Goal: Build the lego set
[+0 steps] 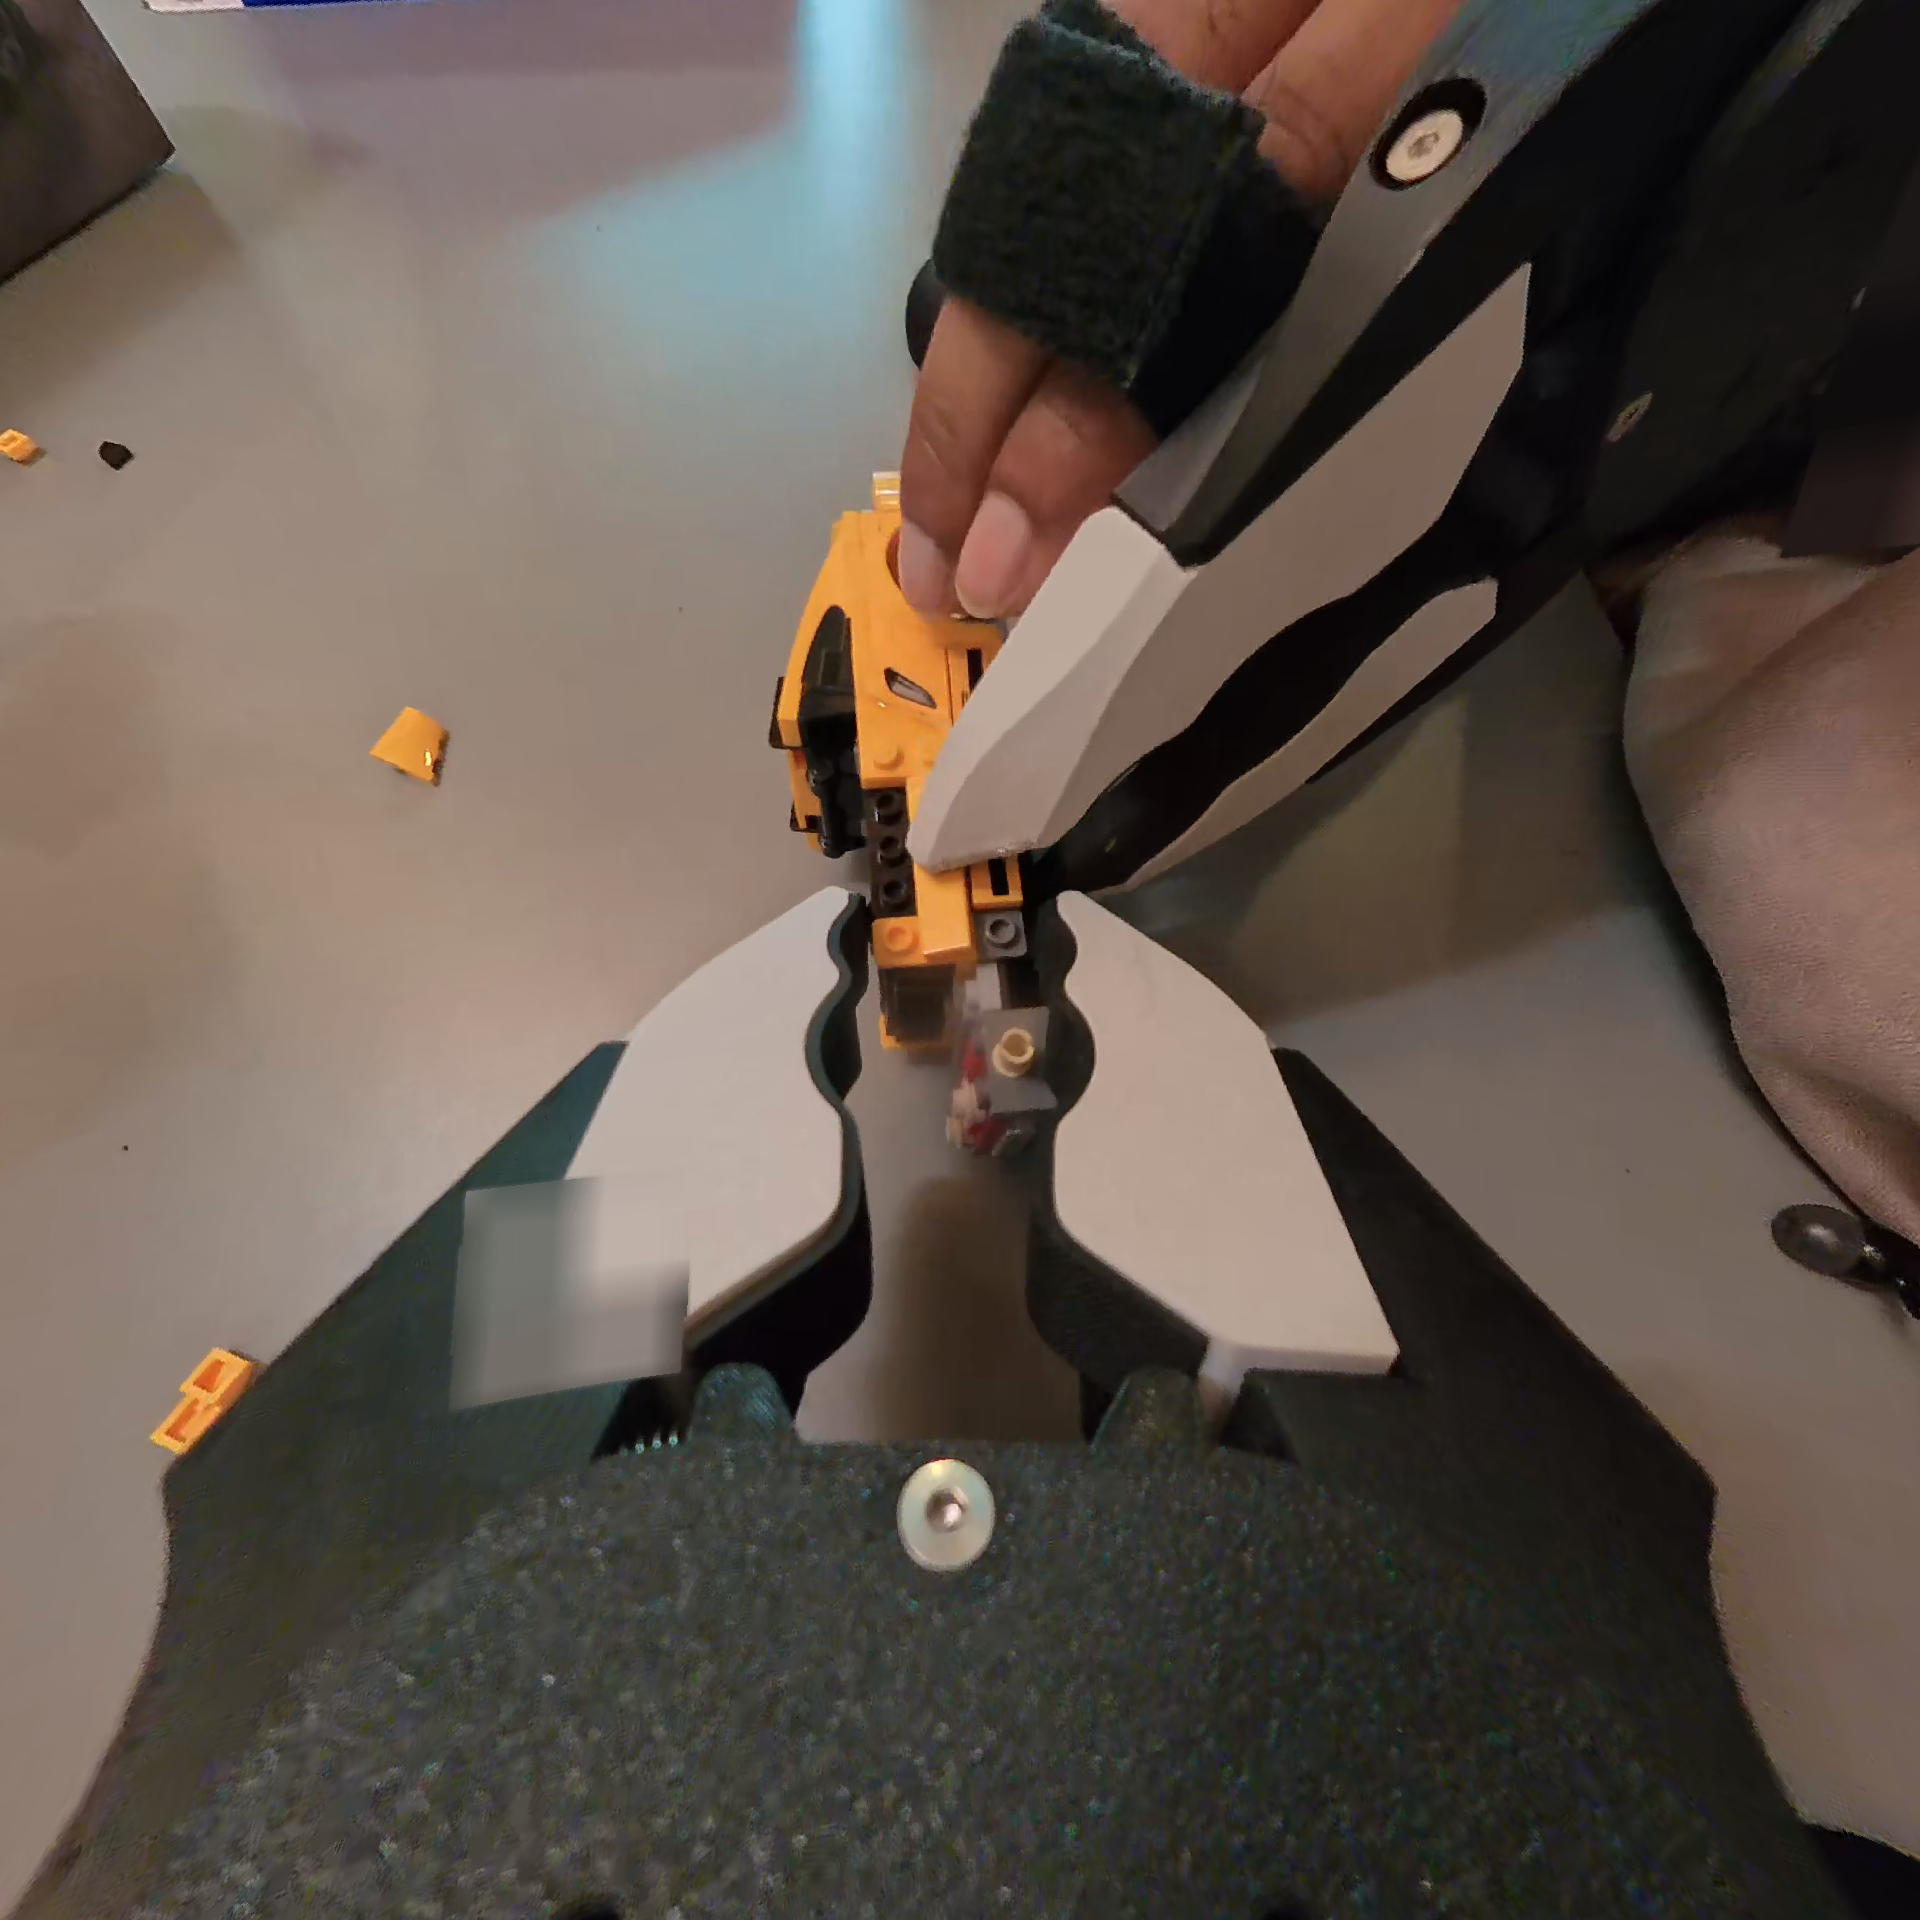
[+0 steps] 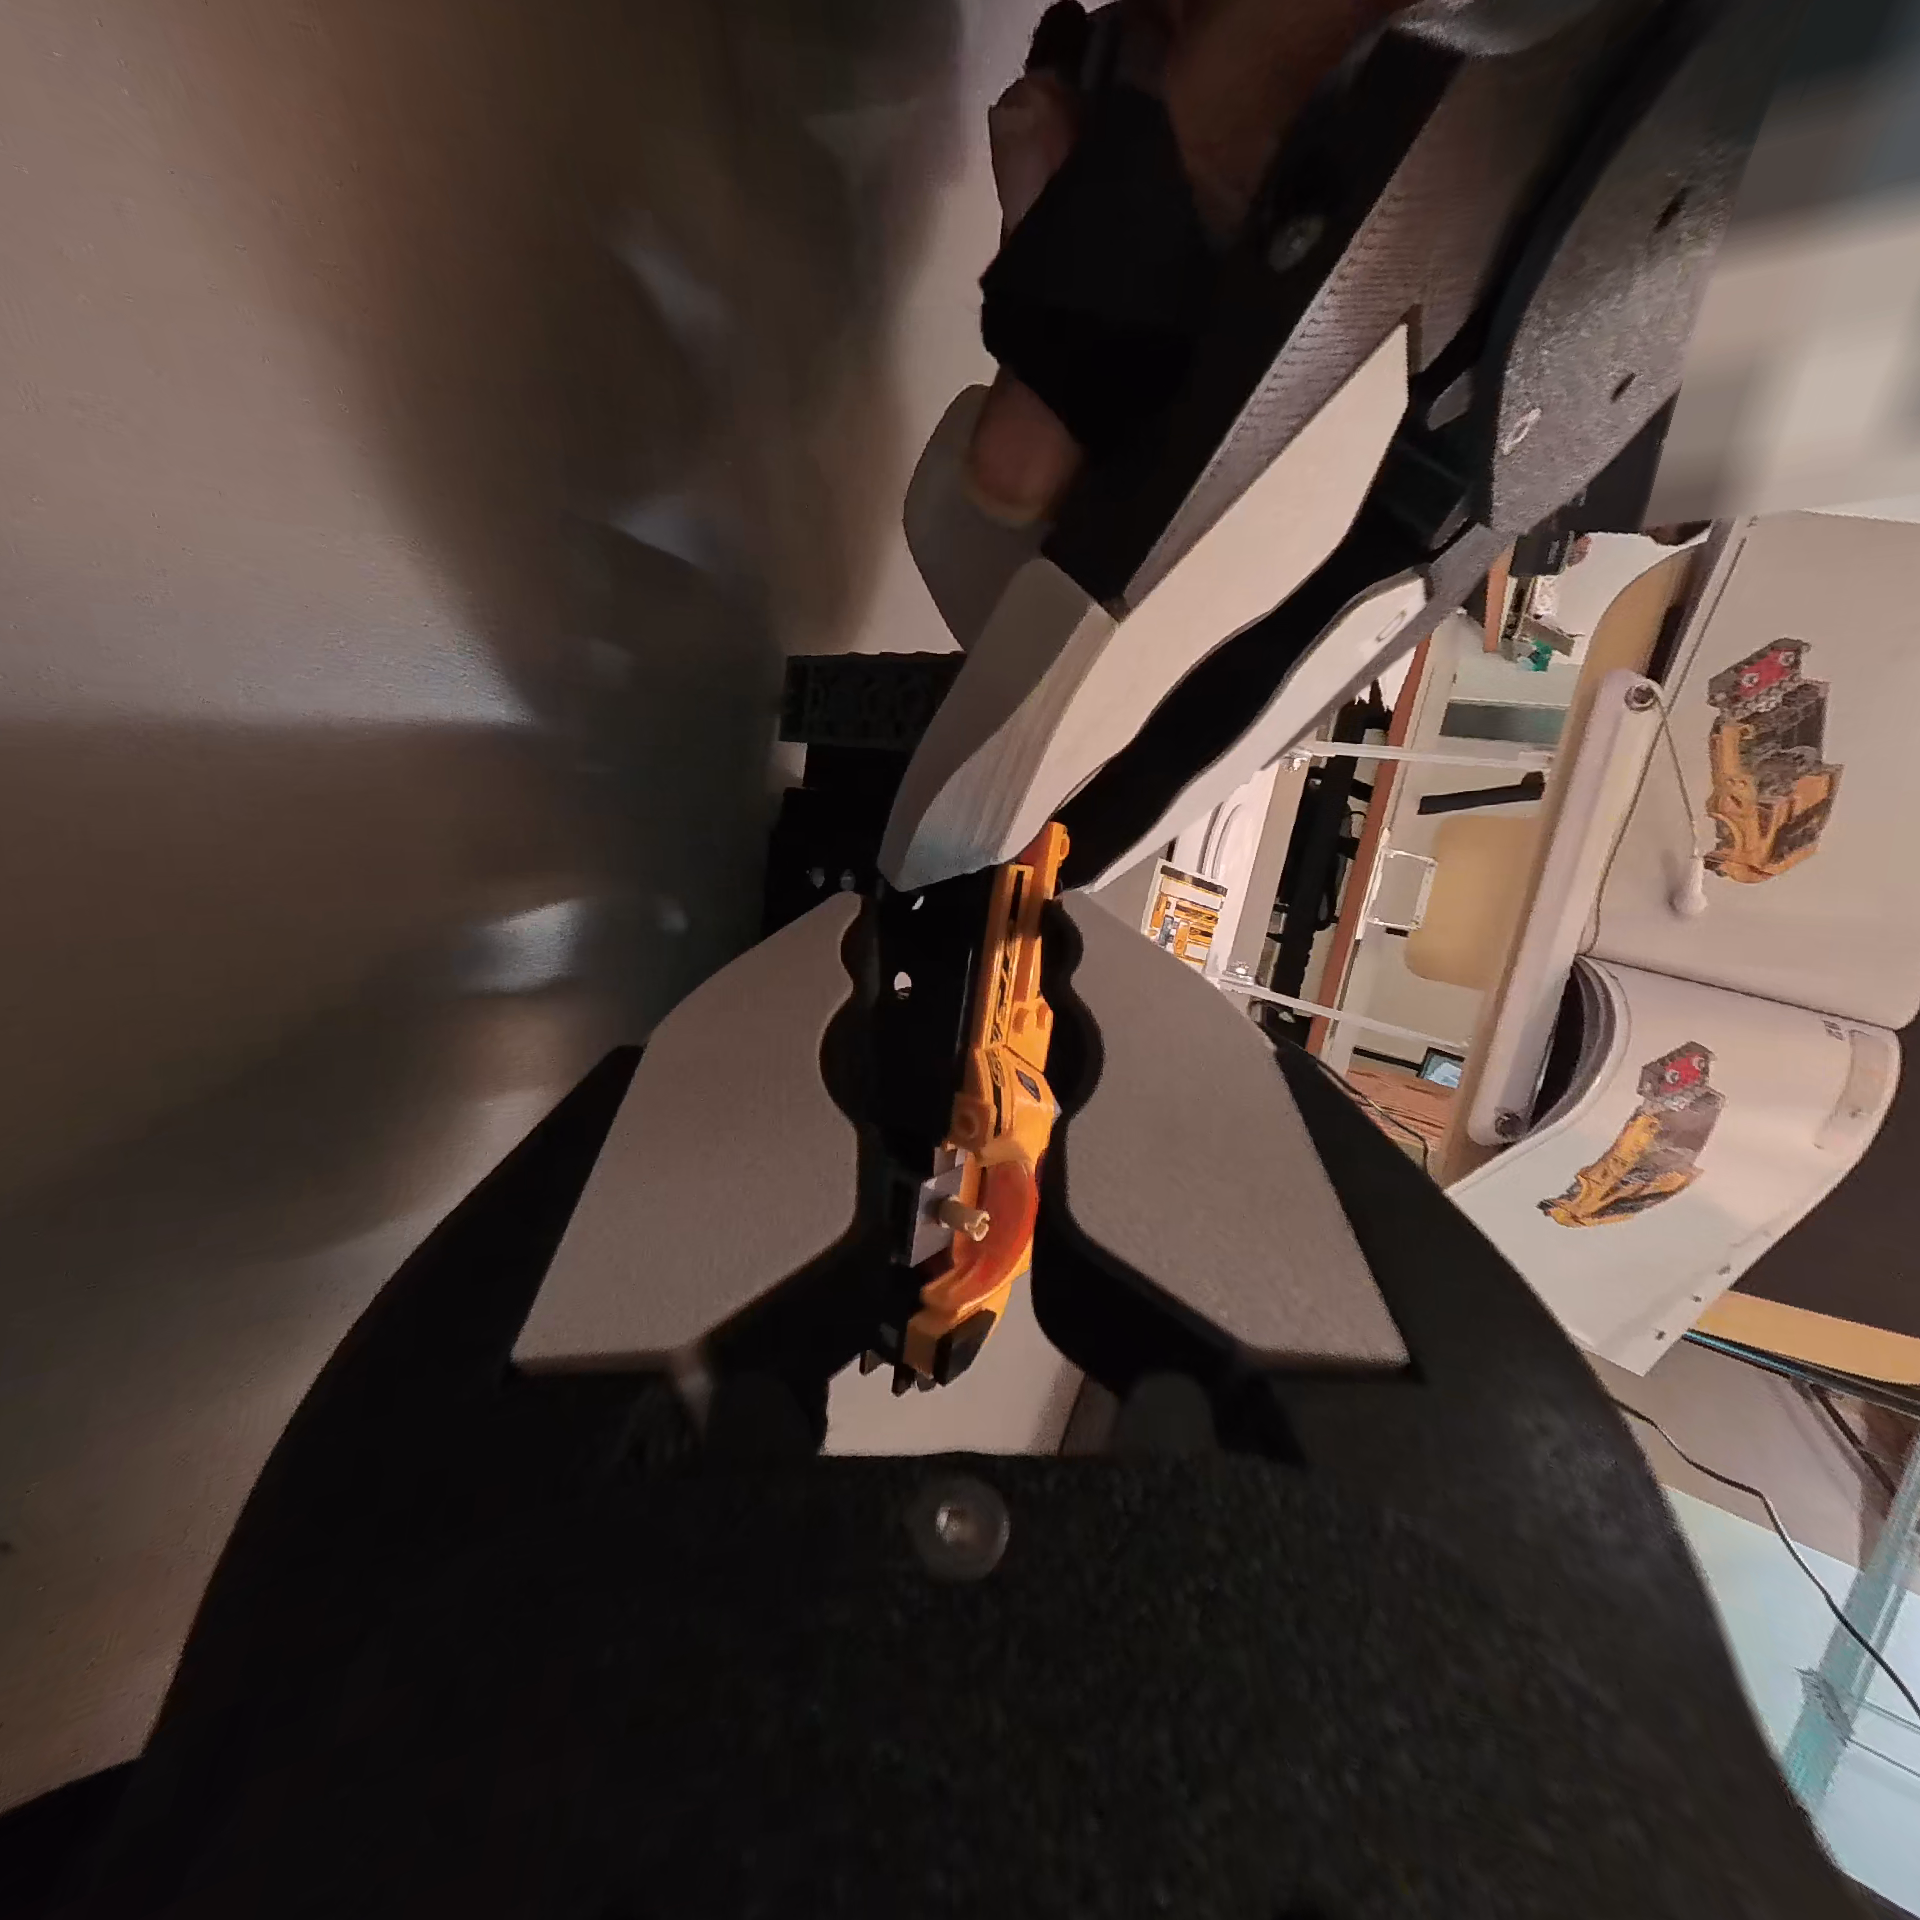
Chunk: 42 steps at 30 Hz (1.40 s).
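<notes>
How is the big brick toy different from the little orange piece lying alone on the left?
The brick toy is big, with many orange, black and grey bricks; the little orange piece is one brick. The left gripper and right gripper clamp the toy; the piece lies untouched on the table. Both share the orange.

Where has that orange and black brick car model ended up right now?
The brick car model sits mid-frame in the left wrist view, clamped between the left gripper and the right gripper above the grey table, with a hand touching it.
</notes>
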Available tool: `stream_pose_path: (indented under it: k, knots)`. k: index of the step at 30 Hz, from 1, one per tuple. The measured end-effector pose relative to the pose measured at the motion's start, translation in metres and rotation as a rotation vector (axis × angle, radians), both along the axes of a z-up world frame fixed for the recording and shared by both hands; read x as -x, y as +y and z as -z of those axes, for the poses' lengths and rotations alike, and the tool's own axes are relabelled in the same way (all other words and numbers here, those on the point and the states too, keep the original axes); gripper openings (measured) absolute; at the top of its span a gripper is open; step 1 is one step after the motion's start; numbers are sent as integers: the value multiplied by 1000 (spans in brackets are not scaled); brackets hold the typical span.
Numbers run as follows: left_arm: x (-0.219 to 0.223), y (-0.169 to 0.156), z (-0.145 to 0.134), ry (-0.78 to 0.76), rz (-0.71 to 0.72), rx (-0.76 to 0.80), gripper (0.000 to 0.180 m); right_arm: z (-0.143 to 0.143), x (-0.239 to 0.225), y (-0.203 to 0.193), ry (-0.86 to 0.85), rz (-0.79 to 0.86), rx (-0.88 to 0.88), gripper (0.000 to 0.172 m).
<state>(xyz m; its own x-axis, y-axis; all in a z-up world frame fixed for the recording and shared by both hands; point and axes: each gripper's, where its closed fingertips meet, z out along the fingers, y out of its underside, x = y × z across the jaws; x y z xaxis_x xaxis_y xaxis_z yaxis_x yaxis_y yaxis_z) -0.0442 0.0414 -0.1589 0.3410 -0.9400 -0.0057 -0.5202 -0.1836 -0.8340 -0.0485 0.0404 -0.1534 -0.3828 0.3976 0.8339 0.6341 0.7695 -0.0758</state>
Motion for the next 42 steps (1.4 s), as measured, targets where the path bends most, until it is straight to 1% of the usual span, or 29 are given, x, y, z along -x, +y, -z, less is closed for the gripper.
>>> stream_pose_path:
  k: [17, 25, 27, 30, 36, 42]
  knots:
    - [0, 0, 0, -2, -9, 13, 31, 0, 0, 0, -5, 18, -48, 30]
    - [0, 1, 1, 0, -13, 9, 31, 0, 1, 1, 5, 40, 24, 30]
    - [1, 2, 1, 1, -13, 10, 30, -2, 3, 1, 7, 31, 17, 36]
    - [1, 2, 1, 0, -11, 11, 30, 2, 4, 0, -43, 9, 14, 40]
    - [2, 2, 1, 1, -14, 11, 30, 2, 4, 2, -31, 17, 11, 35]
    - [2, 2, 1, 0, -14, 12, 30, 1, 2, 1, -28, 0, -54, 33]
